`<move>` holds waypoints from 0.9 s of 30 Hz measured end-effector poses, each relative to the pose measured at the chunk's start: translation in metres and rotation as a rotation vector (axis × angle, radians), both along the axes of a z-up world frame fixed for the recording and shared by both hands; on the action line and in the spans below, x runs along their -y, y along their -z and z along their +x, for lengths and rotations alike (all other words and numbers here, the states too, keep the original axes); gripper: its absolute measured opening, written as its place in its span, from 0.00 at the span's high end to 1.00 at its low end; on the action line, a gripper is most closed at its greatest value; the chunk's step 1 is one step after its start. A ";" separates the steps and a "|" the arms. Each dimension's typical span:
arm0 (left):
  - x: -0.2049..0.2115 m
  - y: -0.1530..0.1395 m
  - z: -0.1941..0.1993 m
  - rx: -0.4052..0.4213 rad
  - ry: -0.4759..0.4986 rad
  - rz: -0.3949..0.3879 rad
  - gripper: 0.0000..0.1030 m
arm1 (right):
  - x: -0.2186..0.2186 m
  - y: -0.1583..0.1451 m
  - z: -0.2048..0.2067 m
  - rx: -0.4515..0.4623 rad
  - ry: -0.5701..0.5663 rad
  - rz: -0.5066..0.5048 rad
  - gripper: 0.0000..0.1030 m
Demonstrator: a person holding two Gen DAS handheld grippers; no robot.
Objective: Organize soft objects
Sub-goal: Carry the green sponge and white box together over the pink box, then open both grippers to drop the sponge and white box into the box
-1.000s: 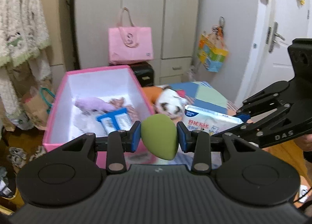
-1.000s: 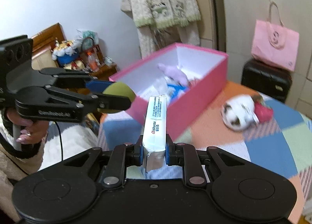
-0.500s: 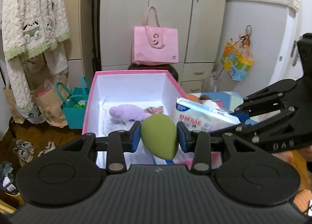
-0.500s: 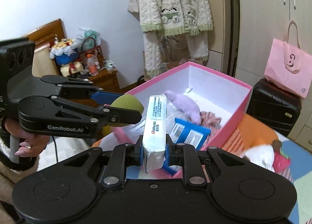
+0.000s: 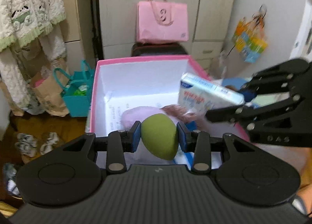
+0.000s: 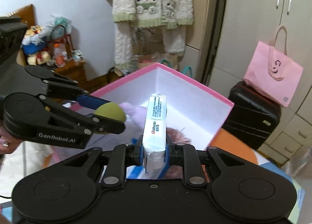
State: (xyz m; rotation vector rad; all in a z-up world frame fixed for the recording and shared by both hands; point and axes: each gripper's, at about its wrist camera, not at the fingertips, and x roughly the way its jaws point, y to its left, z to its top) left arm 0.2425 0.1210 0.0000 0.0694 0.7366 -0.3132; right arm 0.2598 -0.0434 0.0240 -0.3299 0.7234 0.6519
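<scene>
Soft green egg-shaped sponge (image 5: 159, 136) is sitting squeezed between the blue pads of your left gripper (image 5: 158, 136), which is hanging above the near part of the open pink cardboard box with white inner walls (image 5: 136, 79). Your right gripper (image 6: 155, 150) is clamping a white plastic-wrapped tissue pack with blue print (image 6: 156, 124) by its near end, and the pack is pointing forward over the same box. In the right wrist view the sponge (image 6: 110, 111) is floating just to the left of the pack, apart from it, with the left gripper (image 6: 109, 113) crossing over the box's left rim. Ahead of both tools the far half of the box floor is lying bare and white; nearer, a lilac plush toy (image 5: 136, 114) and a pinkish fuzzy item (image 6: 176, 134) are lying on it. The sponge is looking smooth and matte, narrower at its lower end.
</scene>
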 end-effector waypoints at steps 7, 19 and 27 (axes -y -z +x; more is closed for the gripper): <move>0.005 0.018 0.041 -0.146 0.003 0.046 0.63 | -0.018 0.024 0.032 -0.037 0.000 -0.086 0.78; 0.008 0.026 0.058 -0.187 0.014 0.079 0.60 | -0.032 0.043 0.039 -0.002 -0.049 -0.196 0.77; 0.008 0.014 0.040 -0.151 0.027 0.090 0.42 | -0.020 0.032 0.027 0.030 -0.033 -0.171 0.51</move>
